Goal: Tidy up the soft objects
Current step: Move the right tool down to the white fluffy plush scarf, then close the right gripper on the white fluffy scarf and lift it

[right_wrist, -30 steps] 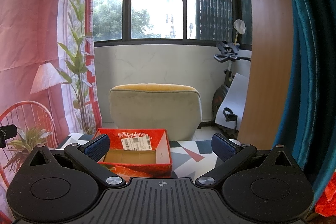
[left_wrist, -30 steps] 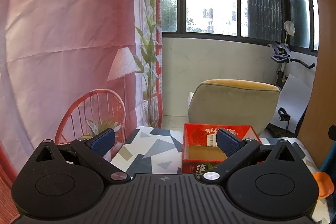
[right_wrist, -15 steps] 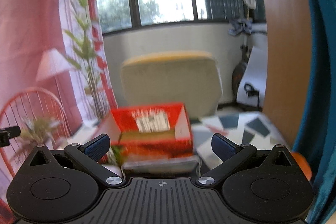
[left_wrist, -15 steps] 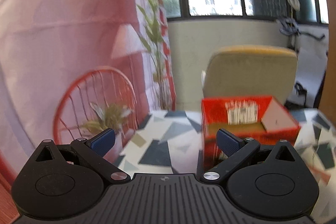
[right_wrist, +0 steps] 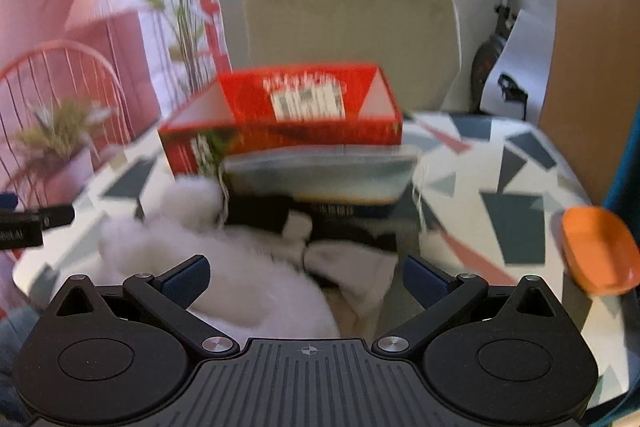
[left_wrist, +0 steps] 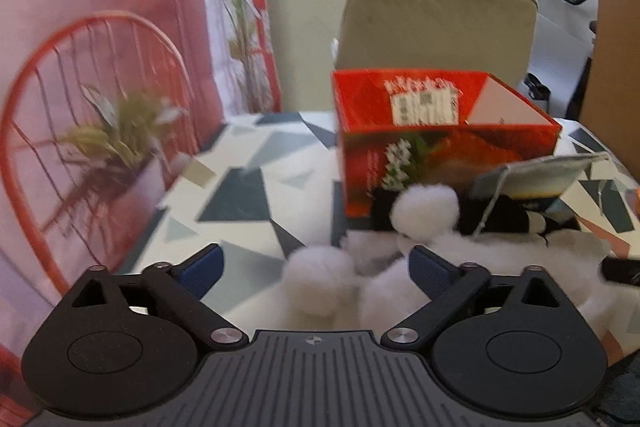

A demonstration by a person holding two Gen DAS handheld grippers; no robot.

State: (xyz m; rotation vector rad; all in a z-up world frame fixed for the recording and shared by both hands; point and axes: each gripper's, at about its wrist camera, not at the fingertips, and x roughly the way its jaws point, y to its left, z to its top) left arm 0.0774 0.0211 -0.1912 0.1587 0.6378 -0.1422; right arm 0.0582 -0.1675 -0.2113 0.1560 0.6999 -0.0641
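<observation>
Both views, lower centre: we hold the left gripper (left_wrist: 314,265) and right gripper (right_wrist: 304,275) wide apart, nothing gripped, jaws having just narrowed slightly, w/ the white plush pile (right_wrist: 256,291) between them. Red box (left_wrist: 436,135) sits open-topped behind it, mid-frame, prob. as the bin for the soft items.

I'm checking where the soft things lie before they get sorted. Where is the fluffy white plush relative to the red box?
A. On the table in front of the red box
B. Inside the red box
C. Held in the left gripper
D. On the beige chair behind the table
A: the fluffy white plush lies on the patterned table in front of the red box, whose open top shows no plush.
</observation>
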